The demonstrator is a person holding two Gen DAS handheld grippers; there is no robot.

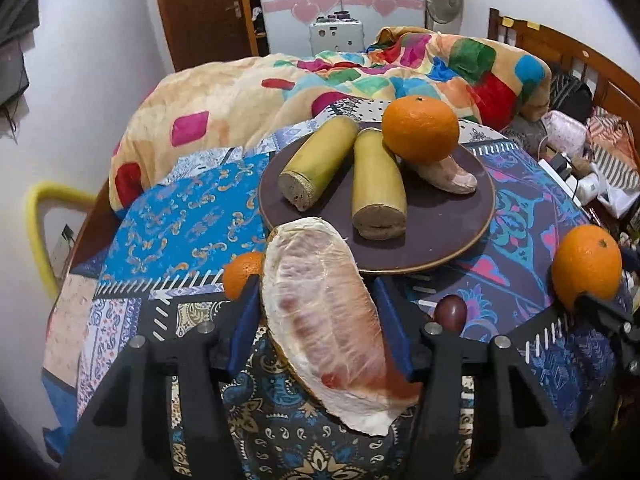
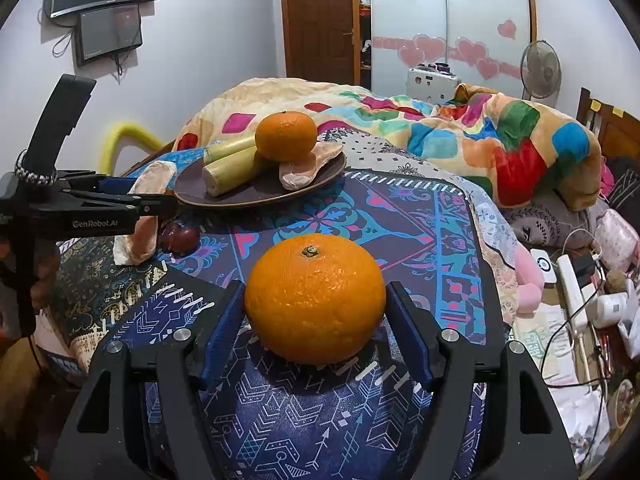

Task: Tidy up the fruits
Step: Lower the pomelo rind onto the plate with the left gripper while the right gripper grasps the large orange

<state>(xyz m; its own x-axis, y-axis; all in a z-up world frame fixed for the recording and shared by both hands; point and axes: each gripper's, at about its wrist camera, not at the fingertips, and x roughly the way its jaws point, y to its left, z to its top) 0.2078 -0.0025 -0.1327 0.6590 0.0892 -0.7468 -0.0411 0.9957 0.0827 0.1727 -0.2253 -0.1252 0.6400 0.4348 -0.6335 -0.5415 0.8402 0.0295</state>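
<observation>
My left gripper is shut on a large pink pomelo segment, held just before the dark brown plate. The plate holds two sugarcane pieces, an orange and another pomelo segment. My right gripper is shut on a big orange and holds it above the patterned cloth; that orange also shows in the left wrist view. From the right wrist view the left gripper with its segment is beside the plate.
A small orange lies left of my left gripper. A dark red fruit lies on the cloth; it also shows in the right wrist view. A colourful blanket lies behind. Cables and chargers are at the right.
</observation>
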